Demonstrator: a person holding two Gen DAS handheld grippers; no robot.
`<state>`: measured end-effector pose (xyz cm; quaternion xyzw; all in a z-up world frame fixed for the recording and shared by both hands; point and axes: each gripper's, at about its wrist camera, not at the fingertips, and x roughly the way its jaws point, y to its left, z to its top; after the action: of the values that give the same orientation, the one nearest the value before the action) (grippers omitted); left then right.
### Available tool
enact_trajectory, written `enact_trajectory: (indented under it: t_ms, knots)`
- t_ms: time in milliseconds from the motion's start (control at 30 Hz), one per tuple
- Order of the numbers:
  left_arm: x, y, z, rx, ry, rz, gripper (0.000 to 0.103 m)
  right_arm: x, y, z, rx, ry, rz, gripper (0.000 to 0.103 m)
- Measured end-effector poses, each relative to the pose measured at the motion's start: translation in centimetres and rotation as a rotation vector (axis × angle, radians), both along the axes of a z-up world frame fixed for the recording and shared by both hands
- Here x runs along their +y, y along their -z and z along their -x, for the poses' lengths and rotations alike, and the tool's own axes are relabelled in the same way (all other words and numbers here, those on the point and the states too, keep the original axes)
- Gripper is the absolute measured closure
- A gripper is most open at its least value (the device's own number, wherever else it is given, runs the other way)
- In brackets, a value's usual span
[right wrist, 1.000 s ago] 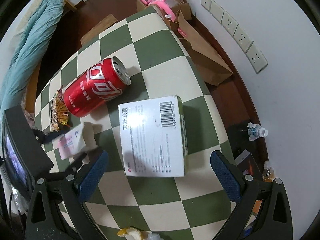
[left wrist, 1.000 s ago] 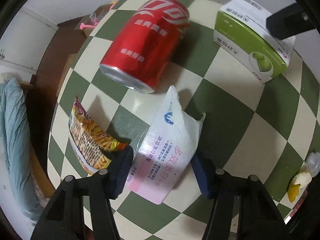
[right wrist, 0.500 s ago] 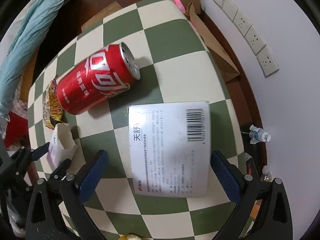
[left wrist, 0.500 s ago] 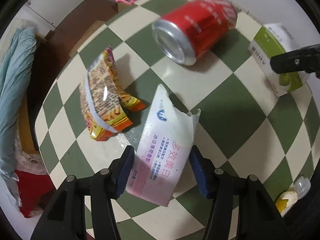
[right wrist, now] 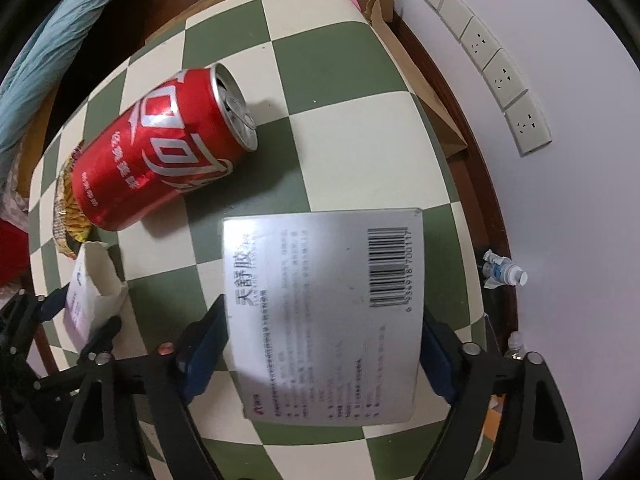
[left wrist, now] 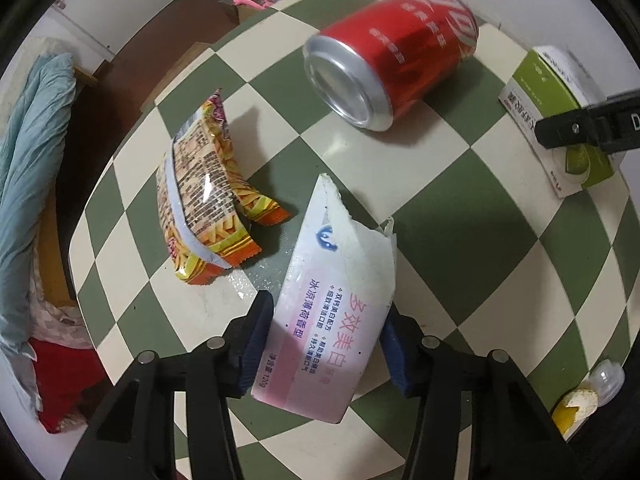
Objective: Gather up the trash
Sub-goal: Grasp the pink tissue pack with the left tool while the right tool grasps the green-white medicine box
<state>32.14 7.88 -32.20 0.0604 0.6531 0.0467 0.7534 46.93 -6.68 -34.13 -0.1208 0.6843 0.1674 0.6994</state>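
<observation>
Green and cream checks cover the table, where the trash lies scattered. Going left to right in the left wrist view: a crumpled orange and yellow snack wrapper lies flat near the table's left edge. Just beside it, the torn white and pink toothpaste box sits between the blue pads of the left gripper, both pads pressed against its sides, so the jaws are closed on it; its ripped open end points away from the camera. Farther back a red cola can lies on its side, its silver base facing the camera. At the right edge is a green and white carton, partly crossed by a black finger of the other gripper. A yellow and white scrap lies at the lower right rim.

In the right wrist view, the toothpaste box shows at far left, the snack wrapper behind it, then the cola can. The right gripper has its jaws spread wide around the carton, barcode face up, with each blue pad at or touching a side. Wall sockets line the wall at right.
</observation>
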Motion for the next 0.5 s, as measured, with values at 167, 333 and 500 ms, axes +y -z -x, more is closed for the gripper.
enact_trajectory:
  t_ms: [167,333,500]
  knots:
    - [0.2,-1.9,1.1,-0.056,-0.059,0.01,0.056,-0.6,-0.3,-0.1,-0.007,0.003,-0.025,0.029]
    - [0.6,-5.2,3.1,-0.138,-0.142,0.01,0.056,-0.6,-1.8,1.4,-0.032,-0.014,-0.053,0.029]
    - [1.1,-9.6,6.4,-0.232,-0.221,-0.015,0.056,-0.4,-4.3,3.6,-0.07,-0.038,-0.111,0.029]
